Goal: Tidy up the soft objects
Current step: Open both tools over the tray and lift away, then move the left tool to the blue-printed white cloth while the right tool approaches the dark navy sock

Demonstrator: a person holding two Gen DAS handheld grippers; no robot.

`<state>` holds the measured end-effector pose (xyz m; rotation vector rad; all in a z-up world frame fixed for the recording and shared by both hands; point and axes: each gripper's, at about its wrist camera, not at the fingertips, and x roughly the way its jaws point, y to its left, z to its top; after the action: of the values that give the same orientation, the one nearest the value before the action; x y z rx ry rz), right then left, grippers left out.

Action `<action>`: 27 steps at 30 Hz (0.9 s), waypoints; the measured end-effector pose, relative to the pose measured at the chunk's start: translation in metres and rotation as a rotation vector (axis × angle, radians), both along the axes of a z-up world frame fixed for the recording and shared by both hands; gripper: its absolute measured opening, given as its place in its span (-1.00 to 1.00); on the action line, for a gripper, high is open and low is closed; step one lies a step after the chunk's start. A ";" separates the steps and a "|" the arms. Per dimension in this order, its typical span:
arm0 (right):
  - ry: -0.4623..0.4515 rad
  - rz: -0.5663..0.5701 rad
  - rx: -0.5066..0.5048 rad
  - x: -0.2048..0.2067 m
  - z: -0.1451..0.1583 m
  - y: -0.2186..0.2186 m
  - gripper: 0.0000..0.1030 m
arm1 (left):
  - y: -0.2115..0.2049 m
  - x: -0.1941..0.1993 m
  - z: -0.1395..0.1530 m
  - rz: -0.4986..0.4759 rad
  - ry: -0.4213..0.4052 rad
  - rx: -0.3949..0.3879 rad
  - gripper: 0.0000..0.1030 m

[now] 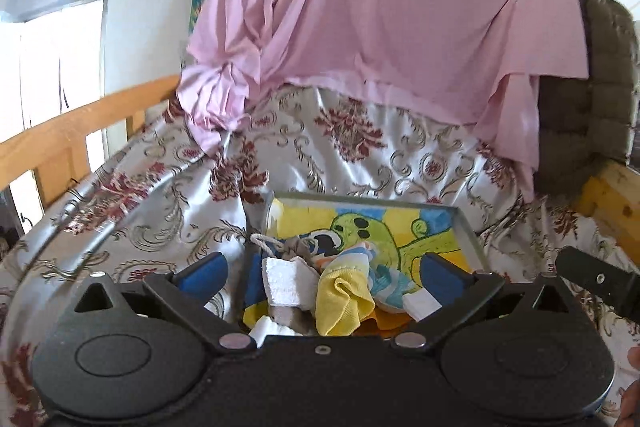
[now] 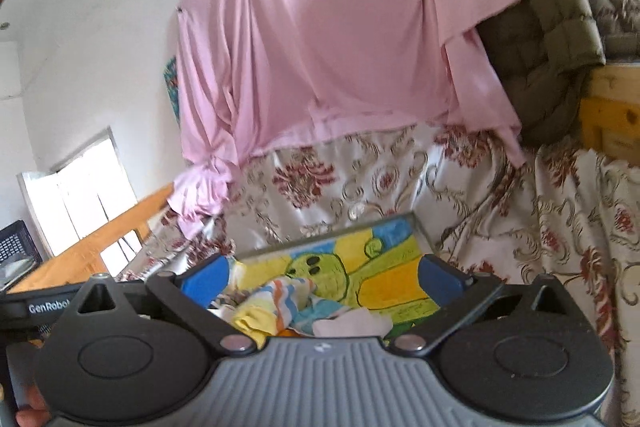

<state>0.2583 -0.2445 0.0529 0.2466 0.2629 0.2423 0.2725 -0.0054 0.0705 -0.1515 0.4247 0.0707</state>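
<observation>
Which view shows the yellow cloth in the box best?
The left wrist view: the yellow cloth sits unobstructed atop the pile in the cartoon-printed box. In the right wrist view, the cloth is blurred and partly hidden behind the gripper body.

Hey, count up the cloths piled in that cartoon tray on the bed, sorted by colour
White cloths: 3
Yellow cloth: 1
Striped multicolour cloth: 1
Grey-brown cloth: 1
Total: 6 visible in the tray; more may be hidden behind the left gripper.

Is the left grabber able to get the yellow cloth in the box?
Probably yes. The left gripper is wide open and empty, and the yellow cloth lies on top of the pile in the open box, nothing covering it.
</observation>
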 end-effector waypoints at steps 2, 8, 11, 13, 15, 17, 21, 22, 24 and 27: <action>-0.026 -0.008 -0.018 -0.017 0.002 0.002 0.99 | -0.002 -0.017 0.003 -0.005 -0.024 0.015 0.98; -0.057 -0.024 -0.077 -0.063 -0.001 0.012 0.99 | -0.004 -0.070 0.007 -0.008 -0.111 0.065 0.98; -0.081 -0.025 -0.110 -0.086 -0.005 0.019 0.99 | -0.004 -0.094 0.004 0.001 -0.138 0.083 0.98; -0.095 -0.029 -0.137 -0.101 -0.008 0.024 0.99 | -0.001 -0.107 0.000 0.008 -0.138 0.081 0.98; -0.108 -0.026 -0.159 -0.116 -0.013 0.028 1.00 | 0.001 -0.118 -0.004 0.009 -0.137 0.074 0.99; -0.116 -0.029 -0.193 -0.130 -0.017 0.033 1.00 | 0.004 -0.130 -0.009 0.009 -0.137 0.069 0.98; -0.117 -0.049 -0.266 -0.151 -0.026 0.046 1.00 | 0.007 -0.148 -0.021 0.020 -0.133 0.082 0.98; -0.116 -0.051 -0.282 -0.154 -0.027 0.049 1.00 | 0.008 -0.152 -0.024 0.025 -0.132 0.085 0.99; -0.111 -0.066 -0.314 -0.162 -0.031 0.056 1.00 | 0.010 -0.159 -0.030 0.032 -0.128 0.089 0.99; -0.094 -0.097 -0.353 -0.169 -0.038 0.063 1.00 | 0.014 -0.168 -0.038 0.046 -0.106 0.096 0.98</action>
<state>0.0893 -0.1814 0.0152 -0.1009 0.1959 0.1077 0.1048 0.0083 0.0322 -0.0702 0.3113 0.1270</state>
